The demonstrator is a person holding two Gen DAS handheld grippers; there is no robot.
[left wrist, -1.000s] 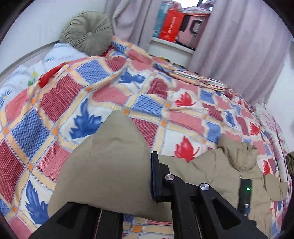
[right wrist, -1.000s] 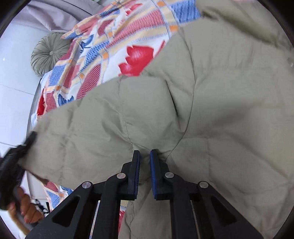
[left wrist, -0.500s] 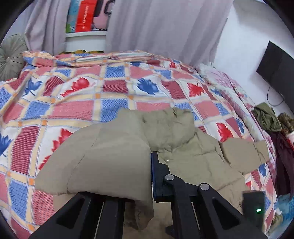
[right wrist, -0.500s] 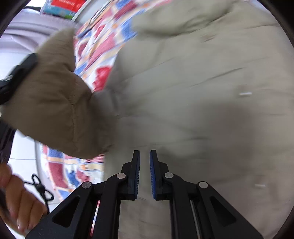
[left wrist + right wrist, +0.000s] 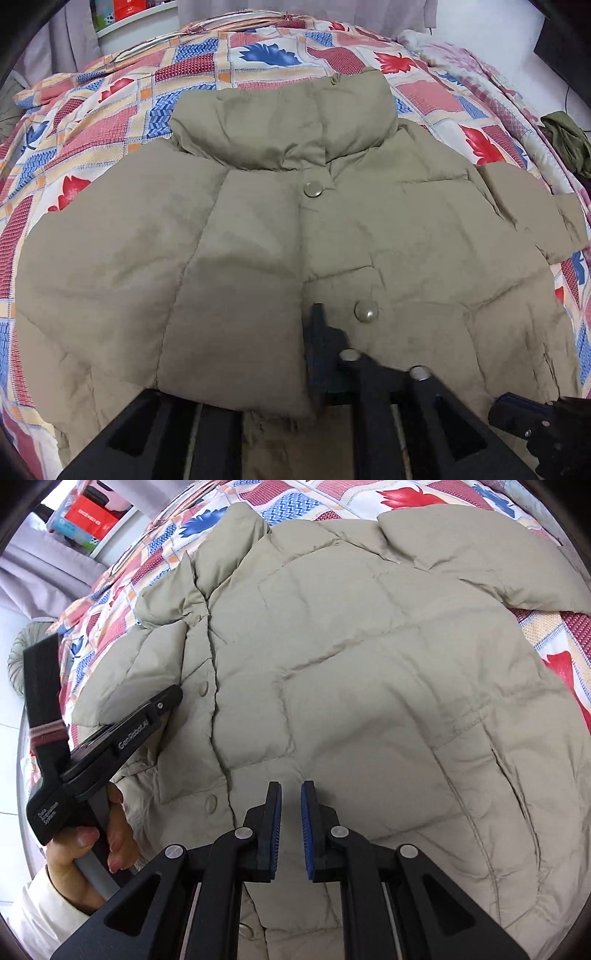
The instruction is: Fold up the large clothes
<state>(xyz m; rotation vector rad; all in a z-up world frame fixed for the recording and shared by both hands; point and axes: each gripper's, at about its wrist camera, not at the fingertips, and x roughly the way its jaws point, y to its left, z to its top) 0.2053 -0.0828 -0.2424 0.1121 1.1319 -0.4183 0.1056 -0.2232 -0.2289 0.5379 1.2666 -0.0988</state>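
- Bed (image 5: pixel 110 122) under a patchwork quilt, curtains behind.
- Khaki puffer jacket (image 5: pixel 369 240) spread front-up on it, snapped shut.
- Left sleeve (image 5: pixel 229 314) folded across the chest, clamped in left gripper (image 5: pixel 258 391).
- Right gripper (image 5: pixel 291 827) narrowly parted, empty, above the jacket.
- Remaining: right sleeve (image 5: pixel 535 221), then halving the body.

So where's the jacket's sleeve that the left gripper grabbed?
The sleeve lies folded across the chest of the khaki jacket, left of the snap buttons, with its cuff end in the left gripper.
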